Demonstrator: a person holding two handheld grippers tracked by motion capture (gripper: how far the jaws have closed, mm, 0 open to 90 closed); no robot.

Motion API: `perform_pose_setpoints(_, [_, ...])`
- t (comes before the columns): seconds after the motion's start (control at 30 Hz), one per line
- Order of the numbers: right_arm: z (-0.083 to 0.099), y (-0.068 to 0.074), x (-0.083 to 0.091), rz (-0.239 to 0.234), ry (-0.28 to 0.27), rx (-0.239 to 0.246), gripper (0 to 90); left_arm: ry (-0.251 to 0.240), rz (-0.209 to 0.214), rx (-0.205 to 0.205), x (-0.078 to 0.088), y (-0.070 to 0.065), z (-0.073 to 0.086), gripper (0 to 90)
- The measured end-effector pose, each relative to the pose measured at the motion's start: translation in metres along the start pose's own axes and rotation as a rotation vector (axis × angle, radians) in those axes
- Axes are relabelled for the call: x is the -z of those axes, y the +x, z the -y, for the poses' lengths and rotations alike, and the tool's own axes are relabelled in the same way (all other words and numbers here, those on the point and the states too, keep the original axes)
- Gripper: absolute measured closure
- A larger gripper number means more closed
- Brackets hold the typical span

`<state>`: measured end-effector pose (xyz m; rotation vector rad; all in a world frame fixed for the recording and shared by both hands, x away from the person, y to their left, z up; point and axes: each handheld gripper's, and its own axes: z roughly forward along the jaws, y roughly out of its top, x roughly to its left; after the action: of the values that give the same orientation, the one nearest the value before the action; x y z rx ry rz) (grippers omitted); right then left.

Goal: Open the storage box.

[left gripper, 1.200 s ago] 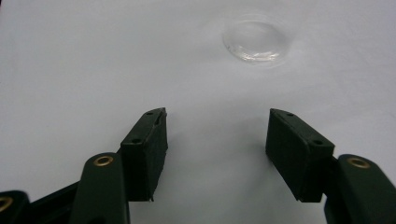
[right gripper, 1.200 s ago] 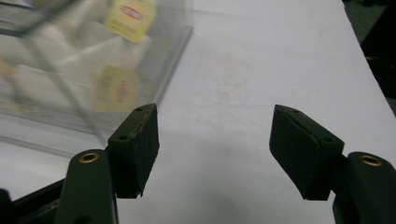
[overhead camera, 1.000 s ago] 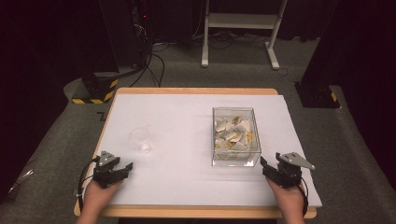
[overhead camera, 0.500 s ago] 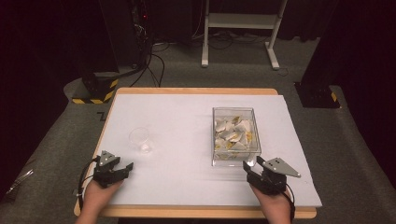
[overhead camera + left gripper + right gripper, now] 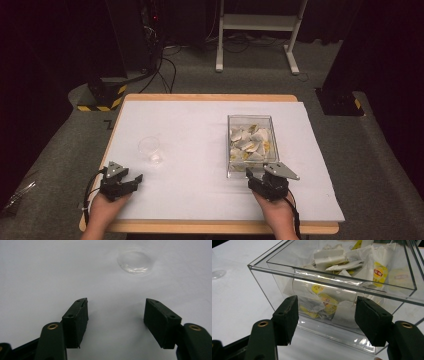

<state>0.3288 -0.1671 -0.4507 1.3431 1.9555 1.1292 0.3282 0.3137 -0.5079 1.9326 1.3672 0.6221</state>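
Looking down from the high view, I have a clear rectangular box [image 5: 250,146] on the right half of the white table [image 5: 195,130], its long axis running away from me toward the far edge, open top facing up. It is roughly half full of white and yellow tea-bag sachets [image 5: 248,142], heaped loosely at all angles. In the right gripper view I see them through the near wall, some flat, some propped against the sides, with yellow labels showing.

My right gripper [image 5: 261,180] sits just in front of the box's near short wall, pointing at it. Its jaws have just been opening and stand apart with nothing between them; I am looking at the box's near corner past them, and the pads are not on it.

To the left stands a small clear cup [image 5: 149,148], upright, mouth up. I cannot tell whether anything is in it. It stands well apart from the box.

My left gripper [image 5: 125,181] rests near the front left of the table, aimed toward the cup but short of it. Its jaws are released, wide apart over bare white surface.
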Motion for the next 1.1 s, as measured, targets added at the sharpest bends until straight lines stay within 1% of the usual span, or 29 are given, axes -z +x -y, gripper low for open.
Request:
perform_pose_setpoints(0.27, [-0.004, 0.004, -0.005, 0.020, -0.001, -0.003, 34.5, 0.000, 0.000, 0.000, 0.000, 0.000, 0.000, 36.4])
perform_pose_setpoints(0.3, [-0.004, 0.006, -0.007, 0.034, -0.001, 0.000, 32.4, 0.000, 0.001, 0.001, 0.000, 0.000, 0.000, 36.4])
perform_pose_setpoints(0.37, [-0.005, 0.007, -0.009, 0.048, -0.001, 0.005, 31.0, 0.001, 0.001, 0.001, 0.000, 0.000, 0.000, 36.4])
perform_pose_setpoints(0.5, [-0.007, 0.008, -0.011, 0.046, -0.003, -0.006, 31.1, 0.001, 0.001, 0.002, 0.000, 0.000, 0.000, 36.4])
perform_pose_setpoints(0.57, [-0.007, 0.011, -0.012, 0.057, -0.007, 0.011, 31.1, 0.001, 0.001, 0.002, 0.000, 0.000, 0.000, 36.4])
perform_pose_setpoints(0.63, [-0.006, 0.013, -0.012, 0.069, -0.010, 0.013, 31.1, 0.001, 0.001, 0.003, 0.000, 0.000, 0.000, 36.4])
perform_pose_setpoints(0.77, [-0.007, 0.011, -0.014, 0.077, -0.015, 0.009, 31.1, 0.001, 0.001, 0.003, 0.000, 0.000, 0.000, 36.4])
perform_pose_setpoints(0.8, [-0.009, 0.008, -0.016, 0.084, -0.015, -0.004, 31.1, 0.002, 0.001, 0.003, 0.000, 0.000, 0.000, 36.4])
perform_pose_setpoints(0.9, [-0.011, 0.004, -0.019, 0.092, -0.014, -0.020, 31.1, 0.002, 0.002, 0.004, 0.000, 0.000, 0.000, 36.4])
perform_pose_setpoints(1.1, [-0.016, 0.000, -0.026, 0.117, -0.014, -0.032, 30.3, 0.002, 0.002, 0.003, 0.000, 0.000, 0.000, 36.4])
